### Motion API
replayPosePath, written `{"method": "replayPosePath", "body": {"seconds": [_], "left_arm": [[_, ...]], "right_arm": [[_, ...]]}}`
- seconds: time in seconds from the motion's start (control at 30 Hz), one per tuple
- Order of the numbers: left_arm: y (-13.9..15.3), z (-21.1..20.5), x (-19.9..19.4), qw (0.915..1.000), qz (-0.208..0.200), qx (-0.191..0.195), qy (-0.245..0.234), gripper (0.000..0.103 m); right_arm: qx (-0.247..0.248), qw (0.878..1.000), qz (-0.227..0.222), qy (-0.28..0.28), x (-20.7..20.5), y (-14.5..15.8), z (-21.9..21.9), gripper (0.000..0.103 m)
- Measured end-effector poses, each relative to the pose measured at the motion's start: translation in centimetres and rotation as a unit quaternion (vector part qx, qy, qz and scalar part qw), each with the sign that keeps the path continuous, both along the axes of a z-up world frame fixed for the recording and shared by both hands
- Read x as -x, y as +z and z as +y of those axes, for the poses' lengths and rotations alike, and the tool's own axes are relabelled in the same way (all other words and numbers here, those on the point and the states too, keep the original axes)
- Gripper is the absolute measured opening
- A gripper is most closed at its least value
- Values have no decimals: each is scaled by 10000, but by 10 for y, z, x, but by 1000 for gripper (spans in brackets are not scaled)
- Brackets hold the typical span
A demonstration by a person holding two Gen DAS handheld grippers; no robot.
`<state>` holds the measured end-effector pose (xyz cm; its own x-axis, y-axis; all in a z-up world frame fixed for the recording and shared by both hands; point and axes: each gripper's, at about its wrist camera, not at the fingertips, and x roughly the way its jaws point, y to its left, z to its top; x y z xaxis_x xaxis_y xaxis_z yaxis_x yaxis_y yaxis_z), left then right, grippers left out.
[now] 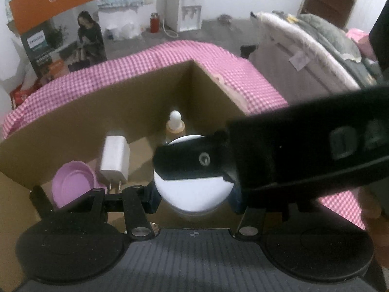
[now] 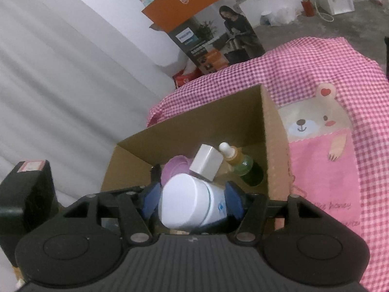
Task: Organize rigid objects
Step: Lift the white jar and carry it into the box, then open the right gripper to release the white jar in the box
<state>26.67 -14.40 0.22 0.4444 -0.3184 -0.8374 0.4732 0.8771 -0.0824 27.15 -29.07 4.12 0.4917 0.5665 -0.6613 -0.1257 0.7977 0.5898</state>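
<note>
Left claw (image 1: 194,196) pinching white jar (image 1: 192,189) above cardboard box (image 1: 73,112); right claw (image 2: 192,202) around white jar, grip unclear.

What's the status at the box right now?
Left gripper clamped on white jar over cardboard box. Right gripper around same jar, grip unclear. Charger, pink lid, dropper bottle below.
</note>
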Motion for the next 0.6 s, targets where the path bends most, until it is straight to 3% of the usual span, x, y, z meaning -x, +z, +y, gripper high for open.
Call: {"method": "replayPosePath", "body": {"seconds": [0.23,0.33,0.6], "left_arm": [[-10,-1,-2,9999,145,51,-48,58],[-5,0,6,10000,-34,33,-76,74],[25,17,40,9977,-659,126,85,98]], "right_arm": [[-24,9999,-85,-60,-4,0,-6,71],[20,9998,-198,-101,0,3,-6,74],[132,9959,-830,-323,25,32,-12,85]]}}
